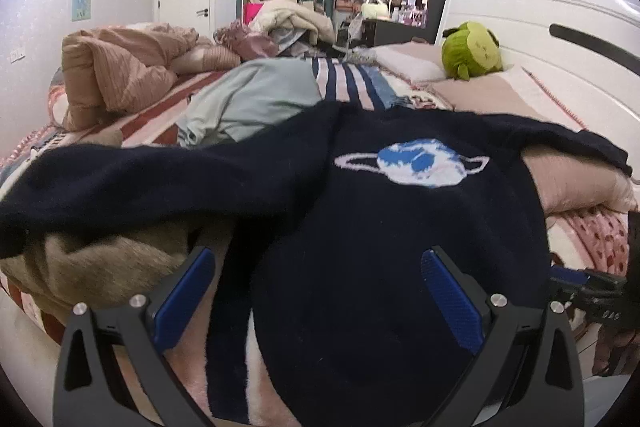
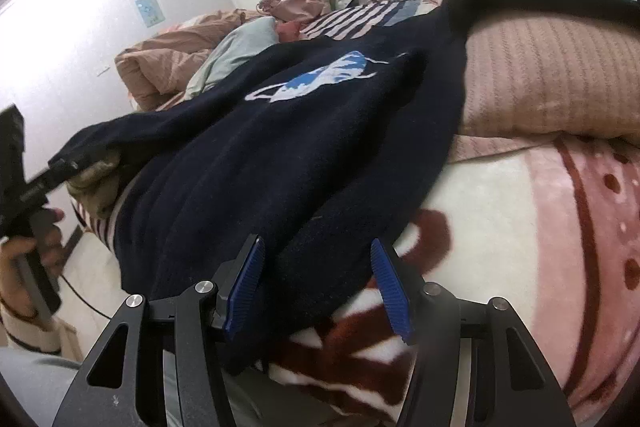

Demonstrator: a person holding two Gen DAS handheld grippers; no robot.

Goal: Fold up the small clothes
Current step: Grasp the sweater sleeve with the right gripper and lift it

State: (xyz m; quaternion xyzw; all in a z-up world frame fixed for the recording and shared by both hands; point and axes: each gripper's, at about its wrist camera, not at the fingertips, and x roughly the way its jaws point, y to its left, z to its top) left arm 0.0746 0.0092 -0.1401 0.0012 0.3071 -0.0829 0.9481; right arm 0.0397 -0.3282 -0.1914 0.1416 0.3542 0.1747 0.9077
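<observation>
A navy knit sweater lies spread across the bed, its soft, fuzzy fabric bearing a ringed planet motif in blue and white on the chest. One sleeve stretches left over a tan fleecy garment; the other drapes right over a ribbed pink pillow. Under the sweater lies a plush blanket in cream and pink with dark red patterns.

The left gripper hovers at the sweater's lower edge, its jaws set wide apart with the ridged blue pads on either side of the hem, not touching cloth as far as can be seen. The right gripper sits at the sweater's right hem corner, jaws also apart, the dark knit bunched between its blue pads; whether they touch the fabric is unclear.

Farther back rest a pale blue-grey garment, a crumpled tan quilted duvet and a round green plush toy against the white headboard.
</observation>
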